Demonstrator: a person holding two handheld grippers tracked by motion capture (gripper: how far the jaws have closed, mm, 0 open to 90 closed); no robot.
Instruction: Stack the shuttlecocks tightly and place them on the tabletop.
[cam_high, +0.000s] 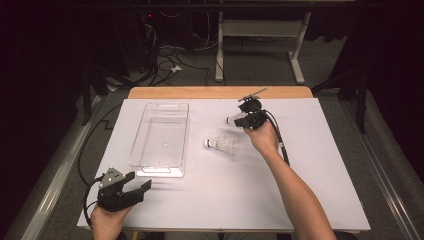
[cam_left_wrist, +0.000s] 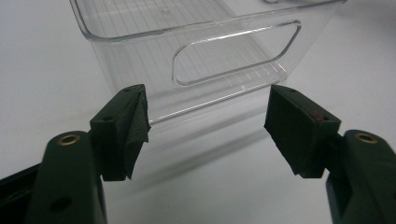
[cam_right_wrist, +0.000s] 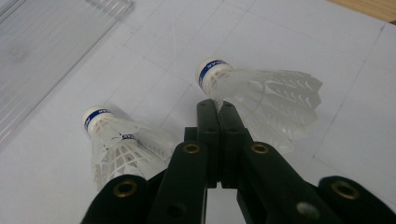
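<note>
The clear bin (cam_high: 161, 137) lies bare; right gripper (cam_high: 248, 119) jaws clench a shuttlecock's (cam_right_wrist: 261, 93) skirt, left gripper (cam_high: 131, 189) jaws gape.

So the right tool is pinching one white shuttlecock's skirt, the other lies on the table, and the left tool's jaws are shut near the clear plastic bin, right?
Not quite: the left tool is open, its jaws standing wide apart before the clear plastic bin, as the left gripper view shows. The rest holds: right tool, held shuttlecock, lying shuttlecock.

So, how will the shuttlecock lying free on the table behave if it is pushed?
The free shuttlecock lies on its side, so it would probably roll in a curve around its cork. Its thin open skirt looks light and easily crushed.
</note>
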